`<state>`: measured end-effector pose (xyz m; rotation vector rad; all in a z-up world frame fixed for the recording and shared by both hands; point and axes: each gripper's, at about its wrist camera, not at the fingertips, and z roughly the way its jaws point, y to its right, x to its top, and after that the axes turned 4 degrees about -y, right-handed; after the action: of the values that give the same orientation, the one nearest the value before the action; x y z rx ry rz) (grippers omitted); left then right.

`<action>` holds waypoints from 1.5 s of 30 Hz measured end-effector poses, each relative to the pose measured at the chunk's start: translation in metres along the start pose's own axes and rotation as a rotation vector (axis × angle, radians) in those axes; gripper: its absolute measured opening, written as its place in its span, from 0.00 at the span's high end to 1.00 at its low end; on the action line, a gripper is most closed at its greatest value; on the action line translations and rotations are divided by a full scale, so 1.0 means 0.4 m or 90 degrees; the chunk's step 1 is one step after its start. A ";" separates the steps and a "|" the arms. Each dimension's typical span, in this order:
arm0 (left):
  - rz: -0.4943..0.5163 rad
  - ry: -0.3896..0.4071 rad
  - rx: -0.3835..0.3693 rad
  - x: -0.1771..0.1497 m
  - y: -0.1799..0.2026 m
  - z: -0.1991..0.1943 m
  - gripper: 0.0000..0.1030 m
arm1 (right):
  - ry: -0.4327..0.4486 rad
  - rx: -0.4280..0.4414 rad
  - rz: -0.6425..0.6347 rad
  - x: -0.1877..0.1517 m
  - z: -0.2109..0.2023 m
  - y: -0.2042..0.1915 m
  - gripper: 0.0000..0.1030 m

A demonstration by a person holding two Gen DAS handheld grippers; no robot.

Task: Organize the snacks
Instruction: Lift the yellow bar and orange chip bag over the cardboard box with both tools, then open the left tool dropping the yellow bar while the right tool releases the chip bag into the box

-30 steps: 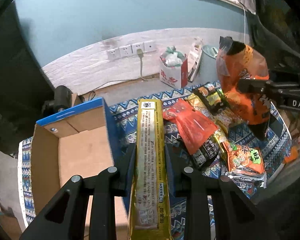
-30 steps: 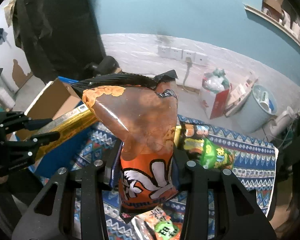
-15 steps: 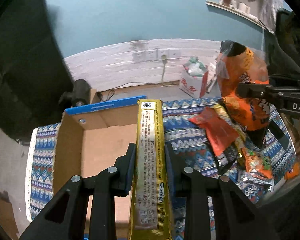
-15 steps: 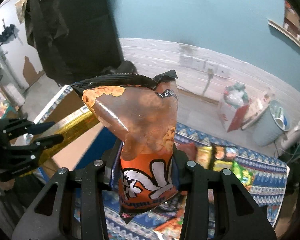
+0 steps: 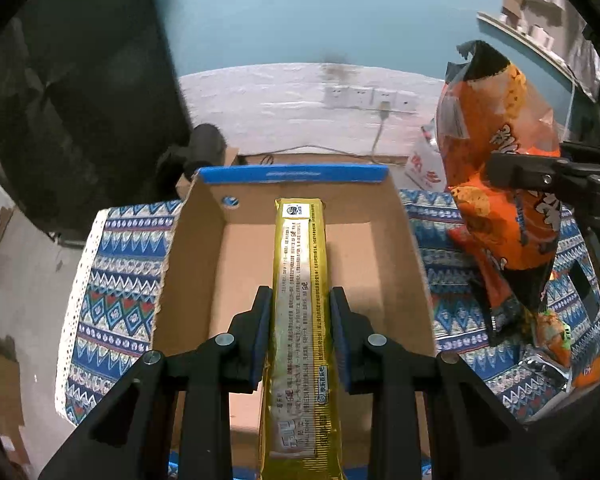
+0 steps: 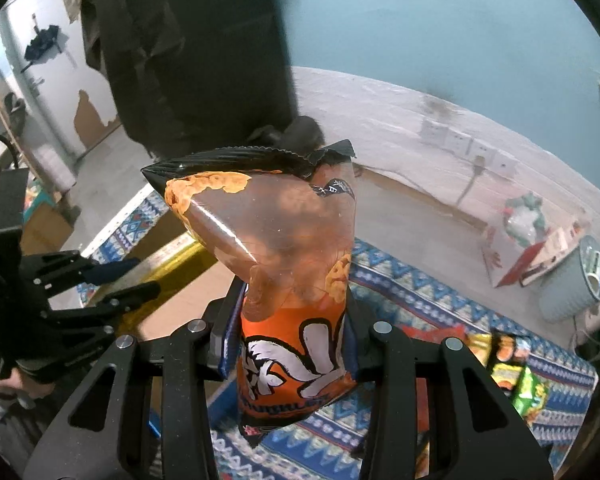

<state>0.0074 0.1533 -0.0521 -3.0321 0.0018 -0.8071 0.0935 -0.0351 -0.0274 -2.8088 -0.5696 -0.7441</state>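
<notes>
My left gripper is shut on a long gold snack pack and holds it over the open cardboard box with a blue rim. In the right wrist view that same left gripper shows at the left with the gold pack over the box. My right gripper is shut on an orange chip bag that stands upright between its pads. The left wrist view shows the orange bag and right gripper to the right of the box, above the patterned cloth.
Several loose snack packs lie on the blue patterned cloth at the right. Behind the table stand a red-and-white bag, a grey bin, wall sockets and a dark hanging coat.
Both grippers have swung left with their snacks. The box has come from the left to straight under the gold pack, and the loose snack pile has slid off to the right.
</notes>
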 end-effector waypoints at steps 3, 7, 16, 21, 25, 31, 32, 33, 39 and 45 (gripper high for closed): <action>-0.015 -0.009 0.003 -0.005 -0.027 0.017 0.72 | -0.010 0.012 -0.003 0.017 0.032 -0.022 0.62; -0.031 -0.028 0.009 -0.015 -0.057 0.046 0.72 | -0.022 0.024 -0.004 0.033 0.064 -0.048 0.62; -0.056 -0.070 -0.003 -0.036 -0.097 0.099 0.72 | -0.047 0.042 -0.001 0.060 0.137 -0.082 0.62; -0.071 -0.066 0.002 -0.035 -0.116 0.088 0.71 | -0.054 0.053 0.005 0.074 0.162 -0.096 0.62; -0.077 -0.061 0.007 -0.033 -0.124 0.075 0.58 | -0.059 0.055 0.000 0.082 0.178 -0.112 0.62; -0.074 -0.042 0.024 -0.034 -0.133 0.038 0.53 | -0.067 0.052 -0.006 0.083 0.198 -0.132 0.62; -0.076 -0.039 0.024 -0.034 -0.138 0.035 0.51 | -0.068 0.050 -0.006 0.083 0.200 -0.134 0.62; -0.078 -0.035 0.025 -0.034 -0.140 0.029 0.51 | -0.070 0.050 -0.008 0.082 0.204 -0.139 0.62; -0.079 -0.032 0.025 -0.032 -0.142 0.022 0.50 | -0.083 0.073 0.014 0.075 0.213 -0.137 0.54; -0.069 -0.027 0.022 -0.030 -0.122 0.016 0.44 | -0.065 0.054 0.021 0.067 0.181 -0.118 0.37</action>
<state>0.0004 0.2023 -0.0635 -3.0379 -0.1761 -0.7415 0.1276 0.0357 -0.0726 -2.7818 -0.5565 -0.5592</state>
